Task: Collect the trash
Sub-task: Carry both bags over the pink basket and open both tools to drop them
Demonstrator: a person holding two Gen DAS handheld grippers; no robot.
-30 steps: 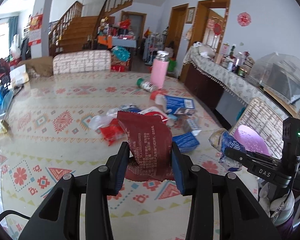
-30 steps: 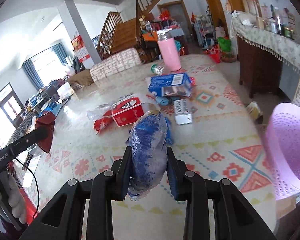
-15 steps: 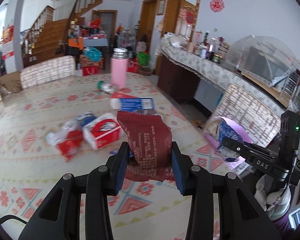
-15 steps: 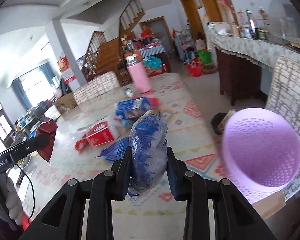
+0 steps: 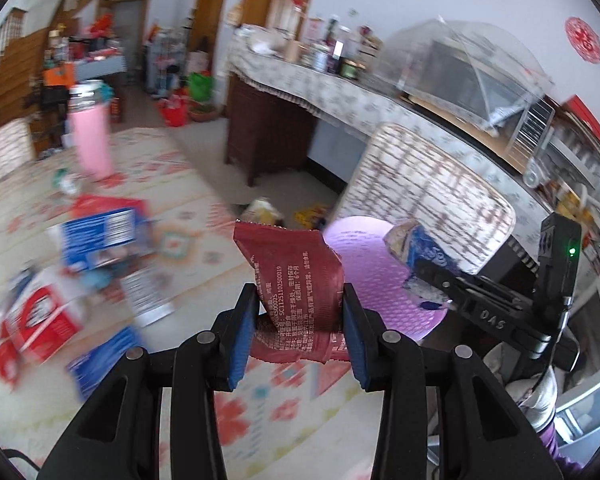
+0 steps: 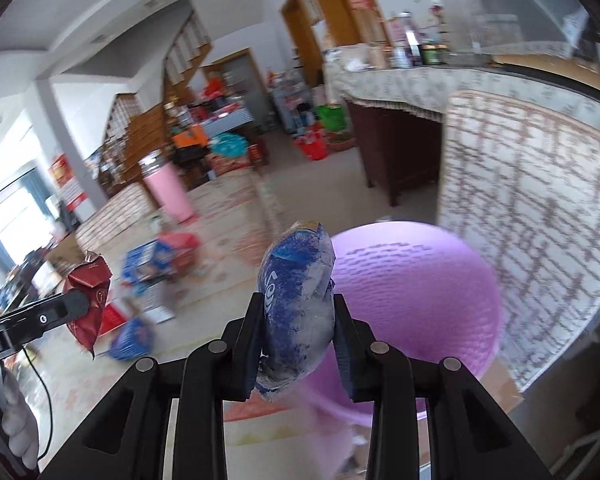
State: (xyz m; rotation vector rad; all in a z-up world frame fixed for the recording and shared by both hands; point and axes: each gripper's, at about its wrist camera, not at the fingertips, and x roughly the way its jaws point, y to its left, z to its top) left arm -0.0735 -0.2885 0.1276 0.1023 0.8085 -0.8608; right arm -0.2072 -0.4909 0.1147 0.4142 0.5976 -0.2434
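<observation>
Crinkled red foil wrapper (image 5: 296, 280), crumpled blue-white plastic bag (image 6: 298, 304), perforated purple basket (image 6: 420, 304).

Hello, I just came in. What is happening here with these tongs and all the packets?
A person is clearing trash from a patterned table with tongs in each hand. The left tongs are shut on a red wrapper; the right tongs are shut on a blue and white bag. Both are at the purple basket beside the table edge, nothing released yet. Blue and red boxes and a pink bottle remain on the table.
</observation>
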